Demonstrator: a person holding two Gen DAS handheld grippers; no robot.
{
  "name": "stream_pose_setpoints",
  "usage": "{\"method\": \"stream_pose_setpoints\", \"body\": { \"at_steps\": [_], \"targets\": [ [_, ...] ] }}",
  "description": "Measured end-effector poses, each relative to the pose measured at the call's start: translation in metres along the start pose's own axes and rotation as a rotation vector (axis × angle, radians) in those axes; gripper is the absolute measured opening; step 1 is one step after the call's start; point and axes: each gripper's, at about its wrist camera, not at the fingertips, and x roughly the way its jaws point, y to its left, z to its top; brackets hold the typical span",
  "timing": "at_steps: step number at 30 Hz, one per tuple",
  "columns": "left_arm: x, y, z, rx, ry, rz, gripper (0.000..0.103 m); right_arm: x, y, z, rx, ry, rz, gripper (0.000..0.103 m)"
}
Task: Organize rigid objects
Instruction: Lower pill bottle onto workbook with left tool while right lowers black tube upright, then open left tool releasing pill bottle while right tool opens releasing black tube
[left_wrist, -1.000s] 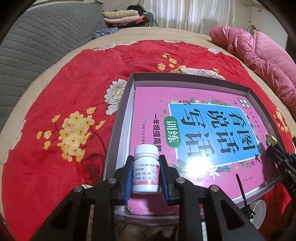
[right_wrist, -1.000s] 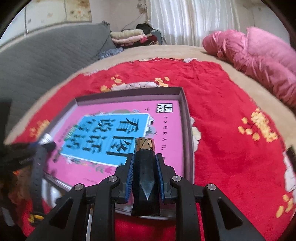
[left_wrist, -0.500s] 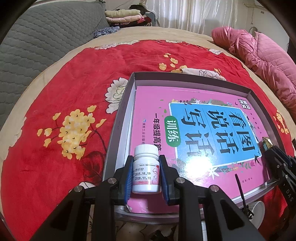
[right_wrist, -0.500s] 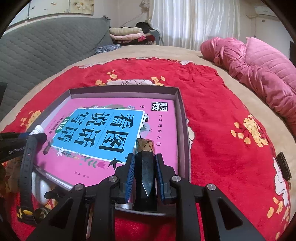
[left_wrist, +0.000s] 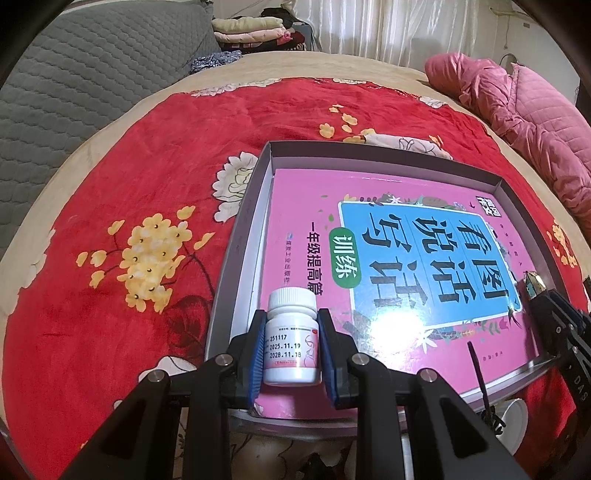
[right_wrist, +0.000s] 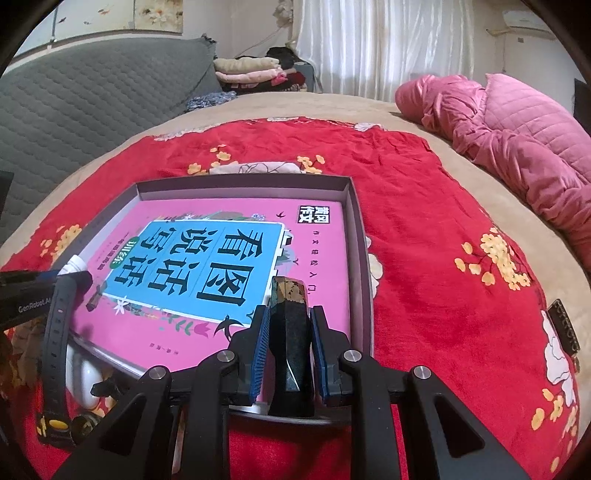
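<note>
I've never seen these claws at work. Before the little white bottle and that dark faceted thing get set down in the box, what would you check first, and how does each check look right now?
1. Left claw has the white bottle squarely between its pads: ok.
2. Bottle upright, cap on: ok.
3. Right claw clamps the dark faceted object on both sides: ok.
4. Both claws are over the grey box, above the pink book lying in it: ok.
5. Book cover ahead of each claw free for a drop: ok.
6. Height of either item above the book: cannot tell.
</note>
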Motion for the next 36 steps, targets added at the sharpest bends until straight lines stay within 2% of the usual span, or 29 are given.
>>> {"method": "stream_pose_setpoints", "body": {
  "at_steps": [14, 21, 25, 29, 36],
  "targets": [
    [-0.004, 0.002, -0.004, -0.006, 0.004, -0.014, 0.027, -0.009, -0.012, 0.002, 0.062, -0.017, 0.012, 0.027],
    [-0.006, 0.005, -0.005, -0.023, -0.006, -0.046, 0.027, -0.014, -0.018, 0.002, 0.079, -0.038, 0.014, 0.029],
    [-0.007, 0.005, -0.007, -0.02, -0.007, -0.052, 0.027, -0.016, -0.018, 0.001, 0.08, -0.05, 0.021, 0.043],
    [-0.01, 0.006, -0.007, -0.028, -0.01, -0.068, 0.027, -0.025, -0.014, 0.002, 0.055, -0.103, 0.019, 0.058],
    [-0.01, 0.005, -0.008, -0.021, -0.009, -0.069, 0.027, -0.029, -0.004, 0.004, 0.009, -0.135, 0.033, 0.061]
  ]
}}
